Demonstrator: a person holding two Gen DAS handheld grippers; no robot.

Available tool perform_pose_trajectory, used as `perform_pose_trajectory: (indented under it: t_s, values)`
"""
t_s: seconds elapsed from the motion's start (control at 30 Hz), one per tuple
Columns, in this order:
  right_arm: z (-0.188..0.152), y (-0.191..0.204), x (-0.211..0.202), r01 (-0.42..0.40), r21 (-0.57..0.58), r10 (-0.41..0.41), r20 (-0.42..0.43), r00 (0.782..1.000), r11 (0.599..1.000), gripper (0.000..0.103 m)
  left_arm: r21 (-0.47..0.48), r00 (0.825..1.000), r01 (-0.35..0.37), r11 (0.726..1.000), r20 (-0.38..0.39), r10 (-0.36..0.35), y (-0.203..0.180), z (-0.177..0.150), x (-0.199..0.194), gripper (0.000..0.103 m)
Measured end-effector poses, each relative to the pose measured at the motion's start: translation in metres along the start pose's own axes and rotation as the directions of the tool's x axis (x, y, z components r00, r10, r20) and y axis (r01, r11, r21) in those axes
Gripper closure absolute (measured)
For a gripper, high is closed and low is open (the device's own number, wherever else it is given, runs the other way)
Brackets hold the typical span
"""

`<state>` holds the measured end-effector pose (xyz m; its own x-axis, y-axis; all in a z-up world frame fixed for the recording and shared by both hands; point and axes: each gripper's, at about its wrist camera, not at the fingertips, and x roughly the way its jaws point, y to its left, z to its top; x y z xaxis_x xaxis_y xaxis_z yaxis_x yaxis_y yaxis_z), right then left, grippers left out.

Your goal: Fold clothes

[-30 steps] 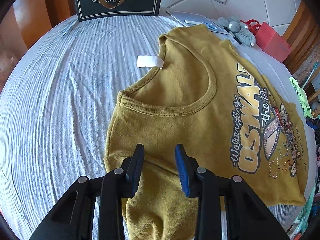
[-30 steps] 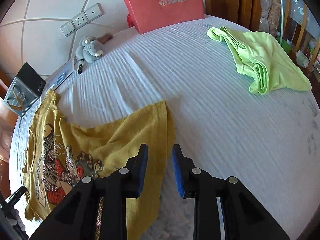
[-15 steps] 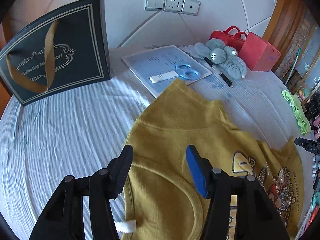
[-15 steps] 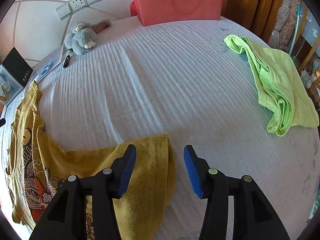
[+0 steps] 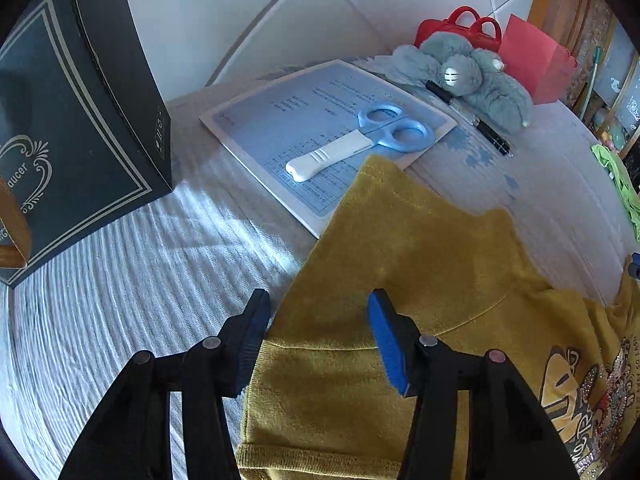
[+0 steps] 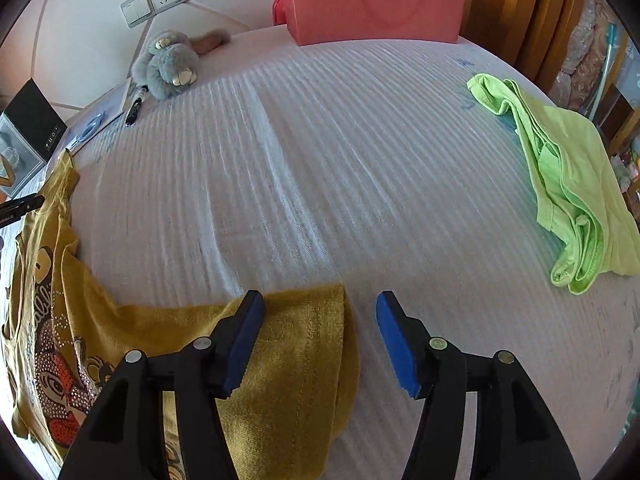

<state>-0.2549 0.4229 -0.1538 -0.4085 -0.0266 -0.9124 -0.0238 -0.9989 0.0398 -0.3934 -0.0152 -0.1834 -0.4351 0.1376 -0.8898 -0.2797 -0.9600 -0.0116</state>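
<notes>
Your mustard shirt [image 5: 400,256] lies print-side up on the white ribbed bed [image 6: 320,168], mostly spread. Going by the seams, one shoulder and sleeve end reach toward the papers at the head of the bed in the left wrist view, while a hem or sleeve corner [image 6: 316,320] shows doubled over itself in the right wrist view. That one turned-over edge is the only fold you can read here; the body of the shirt is not squared into a packet. This could be a shirt laid out with its folding to come, or one part-way through with a side turned in; the pictures do not settle which.

Your left tongs [image 5: 318,336] are spread wide, one finger off the shirt's edge over the bed, the other over the cloth, pinching nothing. Your right tongs [image 6: 320,336] are likewise spread, straddling the turned corner, nothing between the pads.

Far right, the lime-green garment [image 6: 568,184] lies loosely bunched, not neatly folded, well apart from the shirt.

Hidden from you: the shirt's near parts run under both tongs and out of frame, so its full outline is cut off. Whether either tong touches the cloth cannot be told. The green piece's layering is unclear.
</notes>
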Motion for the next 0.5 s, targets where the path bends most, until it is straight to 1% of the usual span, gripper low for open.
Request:
perform_pose_trajectory:
  t_s: [0.03, 0.1, 0.13, 0.17, 0.2, 0.23, 0.3, 0.33, 0.37, 0.4, 0.43, 0.47, 0.5]
  values:
    - [0.0, 0.001, 0.001, 0.003, -0.003, -0.003, -0.003, 1.0, 1.0, 0.044, -0.014, 1.0, -0.006, 1.0, -0.001, 0.006, -0.001, -0.001, 0.0, 0.058]
    - [0.001, 0.003, 0.003, 0.009, -0.01, -0.009, -0.01, 1.0, 1.0, 0.045, -0.029, 1.0, -0.015, 0.999, -0.011, 0.015, -0.007, -0.002, 0.0, 0.076]
    - [0.002, 0.004, 0.004, 0.011, -0.013, -0.012, -0.013, 1.0, 1.0, 0.045, -0.024, 1.0, -0.024, 0.999, -0.013, 0.024, -0.01, -0.001, 0.001, 0.08]
    - [0.002, 0.004, 0.005, 0.014, -0.016, -0.014, -0.016, 1.0, 1.0, 0.045, -0.015, 0.999, -0.033, 0.999, -0.013, 0.033, -0.013, -0.002, 0.001, 0.087]
    - [0.002, 0.006, 0.006, 0.015, -0.022, -0.016, -0.019, 1.0, 1.0, 0.048, -0.01, 0.999, -0.036, 0.999, -0.012, 0.036, -0.015, -0.002, 0.002, 0.093]
    - [0.001, 0.009, 0.005, 0.01, -0.044, -0.011, -0.019, 1.0, 0.999, 0.06, -0.012, 0.999, -0.037, 0.999, -0.01, 0.037, -0.015, -0.002, 0.004, 0.094]
    - [-0.004, 0.019, 0.001, 0.026, -0.102, -0.028, -0.013, 1.0, 0.994, 0.069, -0.029, 1.0, -0.027, 0.999, -0.005, 0.026, -0.012, -0.004, 0.005, 0.097]
    - [-0.005, 0.025, -0.001, 0.049, -0.133, -0.049, 0.0, 0.999, 0.99, 0.082, -0.039, 1.0, -0.02, 0.999, 0.0, 0.02, -0.01, -0.004, 0.005, 0.097]
    - [-0.007, 0.03, -0.003, 0.071, -0.164, -0.07, 0.014, 0.997, 0.984, 0.083, -0.048, 1.0, -0.017, 0.999, 0.01, 0.017, -0.008, -0.005, 0.003, 0.098]
    - [-0.009, 0.035, -0.005, 0.094, -0.195, -0.09, 0.029, 0.996, 0.976, 0.087, -0.059, 1.0, -0.015, 0.998, 0.026, 0.017, -0.005, -0.004, -0.001, 0.098]
    - [-0.011, 0.041, -0.007, 0.117, -0.225, -0.11, 0.044, 0.993, 0.967, 0.089, -0.071, 0.999, -0.013, 0.997, 0.045, 0.017, -0.002, -0.003, -0.005, 0.098]
    - [-0.012, 0.046, -0.01, 0.141, -0.252, -0.129, 0.063, 0.99, 0.957, 0.089, -0.084, 0.998, -0.016, 0.996, 0.066, 0.021, 0.001, -0.001, -0.011, 0.098]
    - [-0.008, 0.048, -0.017, 0.17, -0.269, -0.148, 0.101, 0.984, 0.948, 0.089, -0.095, 0.995, -0.021, 0.995, 0.094, 0.03, 0.002, 0.004, -0.019, 0.098]
